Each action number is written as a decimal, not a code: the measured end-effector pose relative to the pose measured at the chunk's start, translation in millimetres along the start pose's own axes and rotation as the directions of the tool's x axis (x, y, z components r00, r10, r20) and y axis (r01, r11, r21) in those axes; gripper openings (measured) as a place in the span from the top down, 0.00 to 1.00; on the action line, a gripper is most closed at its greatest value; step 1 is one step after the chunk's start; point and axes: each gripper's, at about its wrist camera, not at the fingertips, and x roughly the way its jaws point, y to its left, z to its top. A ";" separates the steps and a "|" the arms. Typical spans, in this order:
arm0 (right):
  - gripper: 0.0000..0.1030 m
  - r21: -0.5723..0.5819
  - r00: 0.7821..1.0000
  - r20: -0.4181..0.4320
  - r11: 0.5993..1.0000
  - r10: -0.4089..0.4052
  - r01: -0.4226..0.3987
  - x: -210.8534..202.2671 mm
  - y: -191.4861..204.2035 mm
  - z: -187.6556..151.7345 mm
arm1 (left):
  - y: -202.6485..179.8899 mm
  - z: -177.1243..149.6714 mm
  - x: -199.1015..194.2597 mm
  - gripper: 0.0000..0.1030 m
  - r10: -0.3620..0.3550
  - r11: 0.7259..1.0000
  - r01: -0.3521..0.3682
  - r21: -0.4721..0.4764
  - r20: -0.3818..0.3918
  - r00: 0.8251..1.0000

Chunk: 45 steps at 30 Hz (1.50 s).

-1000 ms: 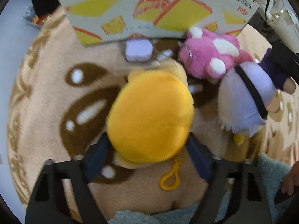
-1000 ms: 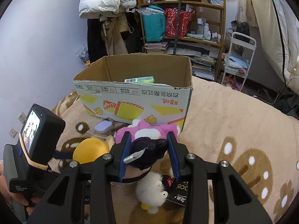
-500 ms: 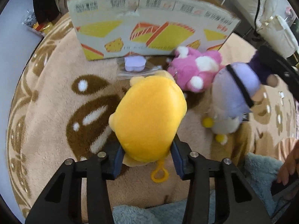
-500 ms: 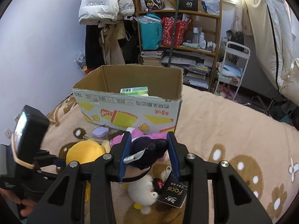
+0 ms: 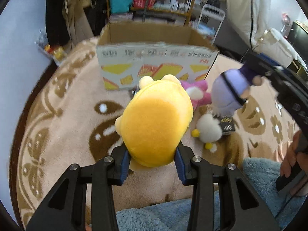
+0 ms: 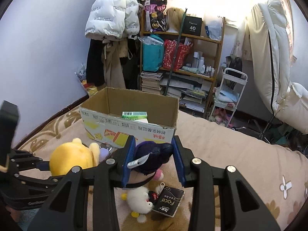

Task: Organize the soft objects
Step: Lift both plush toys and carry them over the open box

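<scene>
Plush toys fill both grippers: the left gripper (image 5: 152,163) has just closed its pads onto a yellow plush (image 5: 156,123), and the right gripper (image 6: 153,161) clamps a doll's dark purple head (image 6: 154,152). Only the right wrist view looks into the open cardboard box (image 6: 130,129) beyond, where a green carton (image 6: 134,114) lies. Only the left wrist view shows the pink plush (image 5: 196,94) near the box. A white fluffy toy (image 6: 139,198) hangs below the doll over the beige blanket (image 6: 231,154).
</scene>
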 end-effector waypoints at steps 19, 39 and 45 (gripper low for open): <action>0.61 -0.003 0.982 0.190 1.000 -0.023 0.024 -36.0 -6.3 50.2 | 4.5 17.6 -80.1 0.61 0.138 0.990 -0.123 -0.065 0.329 0.934; 0.61 -0.018 0.966 0.256 0.999 -0.021 0.026 3.6 -12.3 94.3 | 12.0 101.4 -53.6 0.61 0.197 0.980 -0.193 -0.053 0.421 0.885; 0.61 -0.015 0.970 0.244 1.000 0.000 0.003 24.8 -17.7 94.7 | 16.1 117.3 -30.2 0.61 0.199 0.980 -0.194 -0.053 0.400 0.895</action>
